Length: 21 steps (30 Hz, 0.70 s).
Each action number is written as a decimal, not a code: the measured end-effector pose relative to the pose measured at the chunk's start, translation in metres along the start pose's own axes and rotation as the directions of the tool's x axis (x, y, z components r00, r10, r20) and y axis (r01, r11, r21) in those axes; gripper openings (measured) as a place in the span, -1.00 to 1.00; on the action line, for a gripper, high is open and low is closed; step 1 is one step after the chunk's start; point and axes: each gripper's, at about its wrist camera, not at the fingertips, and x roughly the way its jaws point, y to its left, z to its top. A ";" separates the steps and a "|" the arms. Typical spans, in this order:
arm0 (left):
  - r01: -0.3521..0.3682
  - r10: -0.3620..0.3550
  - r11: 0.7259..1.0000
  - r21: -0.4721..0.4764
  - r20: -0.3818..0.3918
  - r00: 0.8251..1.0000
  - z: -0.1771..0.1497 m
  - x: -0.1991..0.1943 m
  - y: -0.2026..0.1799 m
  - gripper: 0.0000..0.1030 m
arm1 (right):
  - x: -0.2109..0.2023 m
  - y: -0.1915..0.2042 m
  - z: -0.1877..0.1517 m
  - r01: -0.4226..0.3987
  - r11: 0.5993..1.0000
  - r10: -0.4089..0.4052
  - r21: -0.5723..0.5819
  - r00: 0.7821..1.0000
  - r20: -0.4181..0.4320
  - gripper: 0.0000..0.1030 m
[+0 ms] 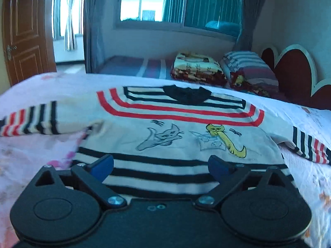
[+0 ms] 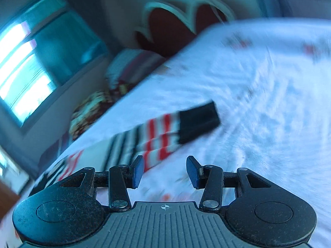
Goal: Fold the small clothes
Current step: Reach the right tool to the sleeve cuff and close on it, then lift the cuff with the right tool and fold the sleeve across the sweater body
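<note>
One child's sweater (image 1: 165, 128), cream with red and navy stripes and two cat drawings, lies flat on my bed (image 1: 37, 150), sleeves out. My left hand-held gripper (image 1: 161, 166) hovers spread wide over its hem, empty. My right hand-held gripper (image 2: 164, 170), parted and empty, sits beside the striped sleeve (image 2: 165, 133); view blurred.

The left wrist view sits low behind the left hand-held gripper (image 1: 161, 168), close over the sweater (image 1: 175, 136) hem, facing along the bed (image 1: 31, 150) toward the window (image 1: 180, 0). The right wrist view, rolled and blurred, looks past the right hand-held gripper (image 2: 165, 170) near a sleeve (image 2: 165, 136). Both views share the bed, headboard (image 1: 293, 72) and window.
</note>
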 end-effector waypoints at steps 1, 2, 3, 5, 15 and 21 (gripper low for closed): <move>0.018 -0.018 1.000 0.006 -0.011 1.000 0.002 0.007 -0.004 0.87 | 0.012 -0.010 0.004 0.008 0.999 -0.008 0.041 1.000 -0.004 -0.11; 0.028 -0.028 1.000 0.014 -0.018 0.999 0.004 0.012 -0.008 0.84 | 0.022 -0.019 0.007 0.015 0.997 -0.015 0.075 1.000 -0.003 -0.11; 0.026 -0.025 0.999 0.021 -0.024 0.999 0.004 0.017 -0.012 0.80 | 0.029 -0.026 0.009 0.014 0.994 -0.014 0.107 1.000 -0.003 -0.11; 0.025 -0.024 0.999 0.024 -0.041 0.999 0.004 0.027 -0.020 0.80 | 0.040 -0.038 0.014 -0.002 0.989 0.001 0.148 1.000 0.008 -0.11; -0.024 0.042 0.994 0.109 -0.162 0.986 0.011 0.074 -0.035 0.89 | 0.051 -0.036 0.026 -0.016 0.999 0.015 0.048 1.000 0.007 -0.92; -0.051 0.063 0.996 0.079 -0.161 0.985 0.023 0.083 -0.011 0.89 | 0.054 -0.034 0.030 0.009 1.000 -0.009 0.009 1.000 0.008 -0.93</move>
